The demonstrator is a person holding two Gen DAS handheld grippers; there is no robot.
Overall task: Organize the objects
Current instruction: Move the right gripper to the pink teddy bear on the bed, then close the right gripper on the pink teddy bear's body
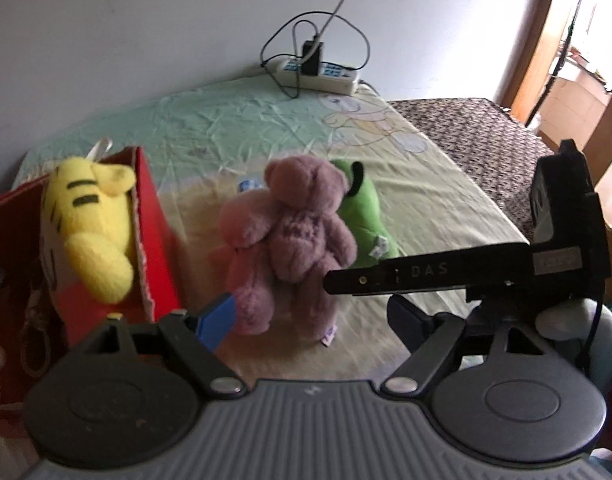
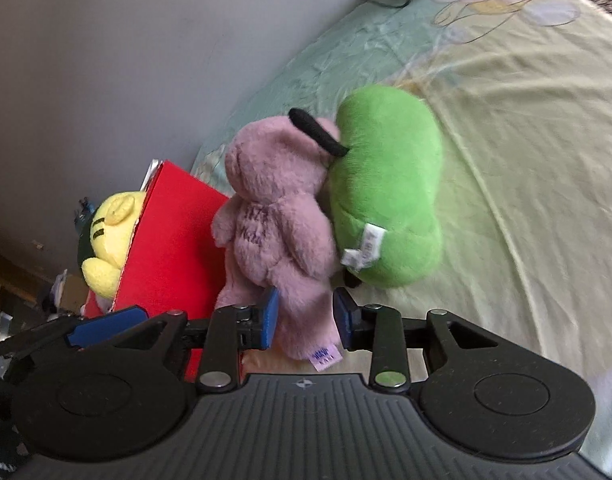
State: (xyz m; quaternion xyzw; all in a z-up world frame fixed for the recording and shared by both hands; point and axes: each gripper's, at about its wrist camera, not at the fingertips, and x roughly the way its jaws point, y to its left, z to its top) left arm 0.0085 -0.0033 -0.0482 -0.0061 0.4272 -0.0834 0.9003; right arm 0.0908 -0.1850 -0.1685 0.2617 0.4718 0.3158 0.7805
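A pink teddy bear (image 1: pixel 301 232) stands upright on the bed and leans back on a green plush toy (image 1: pixel 362 216) with a black stalk. In the right wrist view the bear's (image 2: pixel 273 232) legs lie between the blue pads of my right gripper (image 2: pixel 306 316), which is open, with a thin gap at the right pad. My left gripper (image 1: pixel 310 322) is open just in front of the bear, and its left pad (image 1: pixel 215 322) is near one leg. A red box (image 1: pixel 153 224) at the left holds a yellow striped plush (image 1: pixel 93 220).
The bed sheet (image 1: pixel 233 120) is pale green and yellow, against a grey wall. A power strip (image 1: pixel 326 74) with a black charger and cables lies at the far edge. A brown patterned cover (image 1: pixel 474 136) continues to the right, towards a wooden doorway.
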